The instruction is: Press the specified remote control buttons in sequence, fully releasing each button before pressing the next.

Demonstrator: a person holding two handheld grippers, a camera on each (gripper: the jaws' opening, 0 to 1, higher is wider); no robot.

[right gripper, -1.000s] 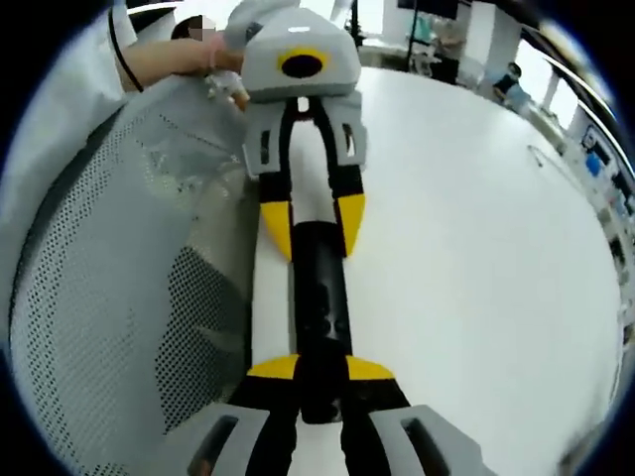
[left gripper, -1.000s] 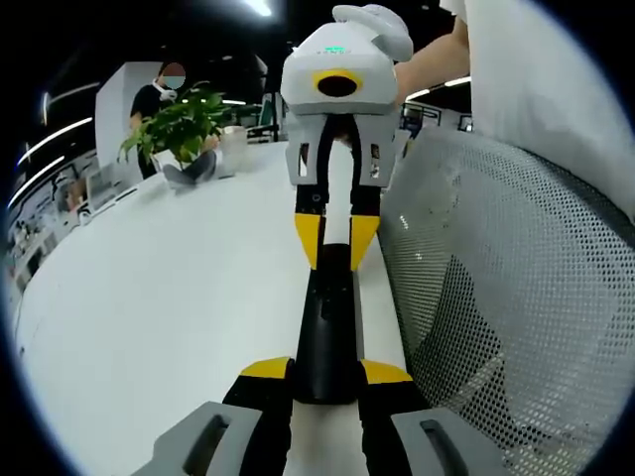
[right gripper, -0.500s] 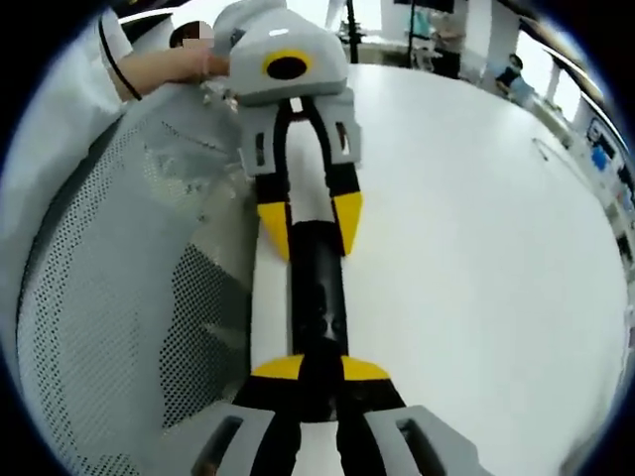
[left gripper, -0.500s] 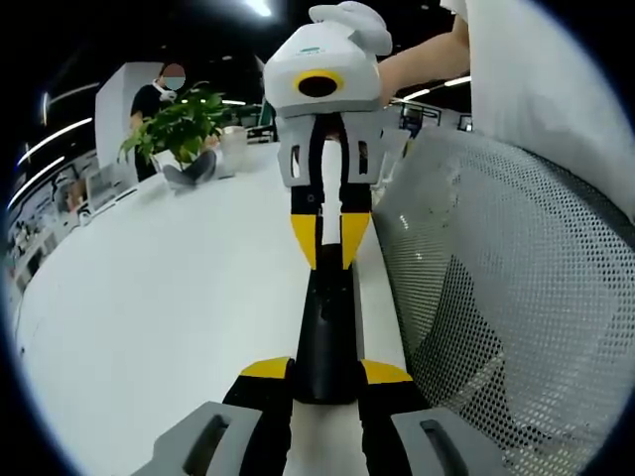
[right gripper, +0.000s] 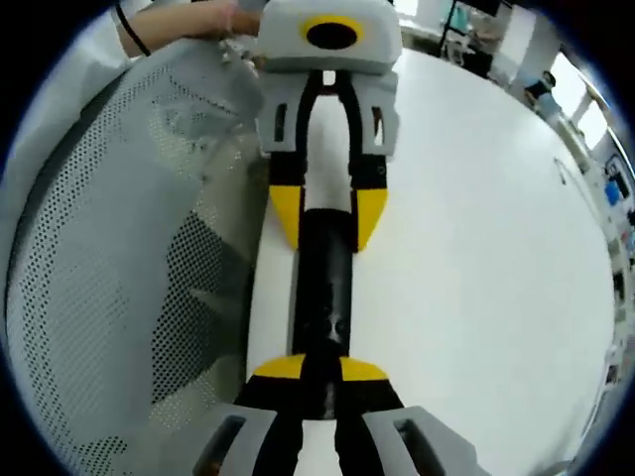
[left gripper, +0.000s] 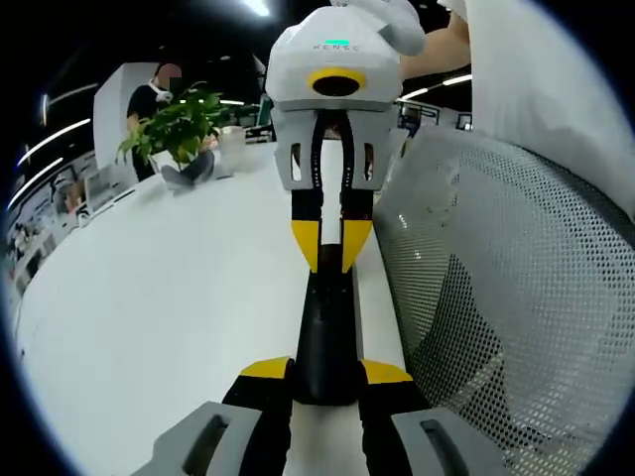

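Remote control [left gripper: 327, 327], long and black, lies on the white table [left gripper: 149, 297] beside a mesh chair back [left gripper: 516, 297] at 3 o'clock, clamped at one end by the left gripper [left gripper: 325, 382] and at the other by the right gripper [right gripper: 319, 382].

Open-plan office | long white table [left gripper: 149, 297], mesh chair back [left gripper: 516, 297], potted plant [left gripper: 179, 124] (strip ceiling lights overhead)
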